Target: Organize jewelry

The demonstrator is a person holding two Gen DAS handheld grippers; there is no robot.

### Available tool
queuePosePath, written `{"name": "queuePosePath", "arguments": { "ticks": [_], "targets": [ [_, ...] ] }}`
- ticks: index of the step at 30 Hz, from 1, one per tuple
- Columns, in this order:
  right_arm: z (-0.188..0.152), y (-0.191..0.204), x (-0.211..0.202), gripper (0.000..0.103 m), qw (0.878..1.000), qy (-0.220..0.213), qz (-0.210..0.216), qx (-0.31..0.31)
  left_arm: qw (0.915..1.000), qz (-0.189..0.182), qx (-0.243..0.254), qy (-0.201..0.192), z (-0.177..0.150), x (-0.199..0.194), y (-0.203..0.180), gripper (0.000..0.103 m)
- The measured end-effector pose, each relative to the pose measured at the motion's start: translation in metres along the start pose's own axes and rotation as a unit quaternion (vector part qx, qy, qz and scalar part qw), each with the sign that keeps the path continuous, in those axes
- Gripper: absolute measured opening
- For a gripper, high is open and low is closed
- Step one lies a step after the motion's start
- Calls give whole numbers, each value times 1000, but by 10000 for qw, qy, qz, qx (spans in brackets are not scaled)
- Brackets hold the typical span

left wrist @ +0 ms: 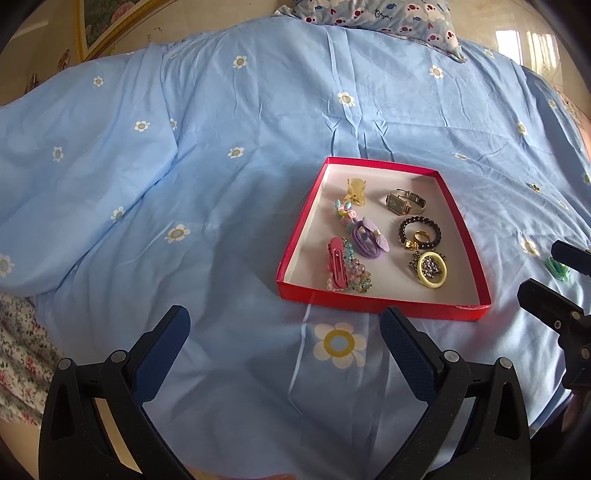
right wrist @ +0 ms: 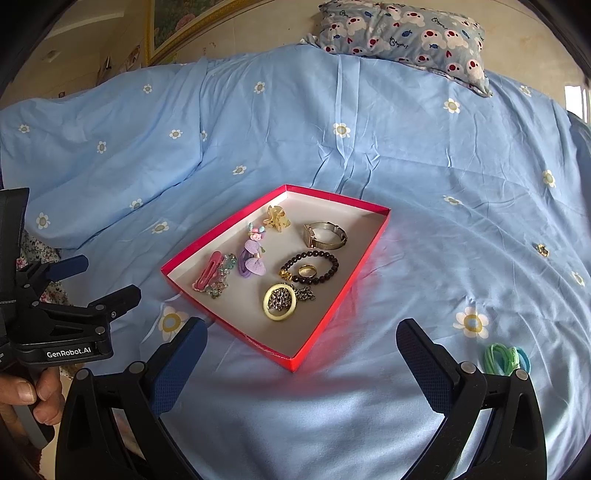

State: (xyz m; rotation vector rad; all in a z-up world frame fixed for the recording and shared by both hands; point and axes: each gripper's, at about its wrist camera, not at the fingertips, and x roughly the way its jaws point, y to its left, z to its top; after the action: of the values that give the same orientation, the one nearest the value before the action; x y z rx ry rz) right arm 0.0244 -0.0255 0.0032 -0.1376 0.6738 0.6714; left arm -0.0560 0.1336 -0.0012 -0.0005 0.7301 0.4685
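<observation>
A red tray (left wrist: pixel 476 254) (right wrist: pixel 334 314) with a white floor lies on the blue bedcover. It holds a watch (left wrist: pixel 405 201) (right wrist: pixel 327 234), a dark bead bracelet (left wrist: pixel 419 232) (right wrist: pixel 310 267) around a gold ring, a yellow ring with a chain (left wrist: pixel 430 271) (right wrist: pixel 280 301), a pink clip (left wrist: pixel 338 264) (right wrist: pixel 207 275), a purple hair tie (left wrist: pixel 365 238) (right wrist: pixel 251 262) and a yellow claw clip (left wrist: pixel 356 192) (right wrist: pixel 277 219). Green and blue hair ties (right wrist: pixel 506 358) (left wrist: pixel 557 269) lie outside it at the right. My left gripper (left wrist: pixel 284 347) and right gripper (right wrist: pixel 301 354) are open and empty, in front of the tray.
A small gold item (right wrist: pixel 542 250) lies on the bedcover far right. A patterned pillow (right wrist: pixel 402 31) sits at the head of the bed. A framed picture (right wrist: pixel 177 26) hangs on the wall. A floral sheet (left wrist: pixel 18 362) shows at the left edge.
</observation>
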Motion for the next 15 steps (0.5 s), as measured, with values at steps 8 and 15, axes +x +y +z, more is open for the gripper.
{"name": "queuePosePath", "arguments": {
  "ticks": [8,15],
  "targets": [
    [1,3,-2,103,10000,-24,19,6,10000,-8,3,2,0,0,0,103],
    [1,5,-2,103,10000,-28,28,18,10000,-19,-3,10,-1,0,0,103]
  ]
}}
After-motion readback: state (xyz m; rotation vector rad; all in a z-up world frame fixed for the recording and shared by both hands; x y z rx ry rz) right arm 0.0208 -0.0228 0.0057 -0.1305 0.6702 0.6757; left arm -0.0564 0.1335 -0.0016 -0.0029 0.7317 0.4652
